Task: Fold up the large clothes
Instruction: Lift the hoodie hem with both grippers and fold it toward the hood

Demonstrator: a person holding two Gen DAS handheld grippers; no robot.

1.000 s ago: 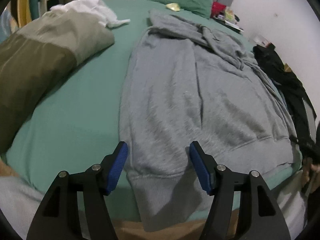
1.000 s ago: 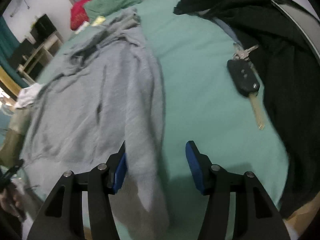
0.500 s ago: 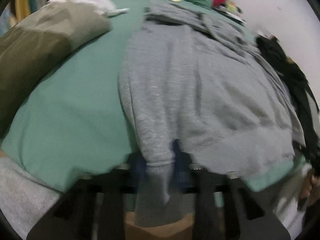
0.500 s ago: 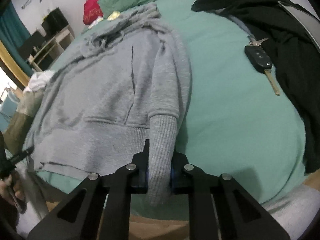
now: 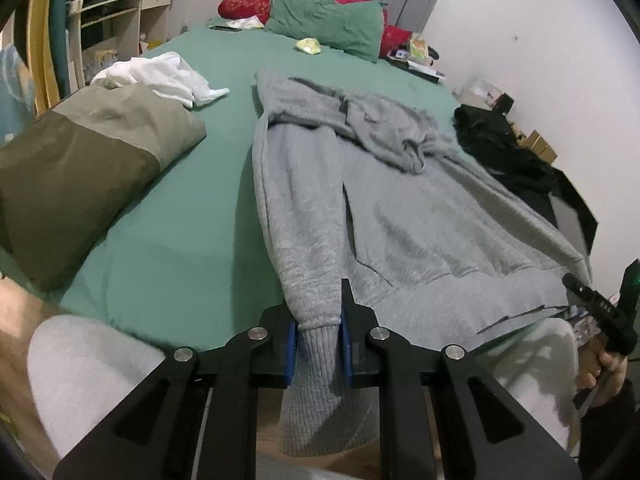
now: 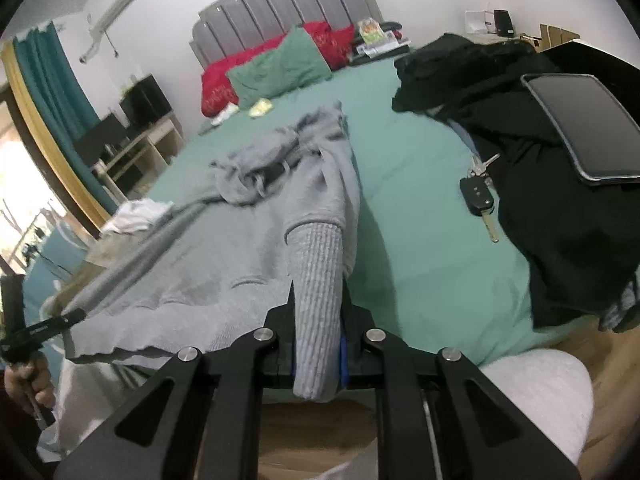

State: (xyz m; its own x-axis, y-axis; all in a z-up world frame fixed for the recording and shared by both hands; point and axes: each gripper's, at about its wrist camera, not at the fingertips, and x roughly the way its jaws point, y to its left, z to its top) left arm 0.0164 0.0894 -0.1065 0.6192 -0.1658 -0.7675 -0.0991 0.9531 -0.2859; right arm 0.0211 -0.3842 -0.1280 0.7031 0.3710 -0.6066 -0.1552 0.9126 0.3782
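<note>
A grey hoodie (image 5: 420, 220) lies spread on the green bed (image 5: 180, 240), hood toward the headboard. My left gripper (image 5: 318, 320) has the ribbed cuff (image 5: 320, 360) of one sleeve between its blue pads, and its jaws are closing on it; the sleeve is lifted off the sheet. In the right wrist view the hoodie (image 6: 200, 264) runs to the left. My right gripper (image 6: 318, 320) is shut on the other sleeve's ribbed cuff (image 6: 316, 280), held up above the bed's near edge. The cuff ends hang down below both grippers.
An olive and tan pillow (image 5: 80, 168) and a white garment (image 5: 160, 76) lie left of the hoodie. Black clothes (image 6: 560, 200), a tablet (image 6: 588, 128) and a car key (image 6: 478, 196) lie to its right. Green and red pillows (image 5: 324, 20) sit at the headboard.
Both grippers went from open around the sleeve ends to shut on the cuffs. Both then rose and pulled back, lifting the sleeves off the bed.
</note>
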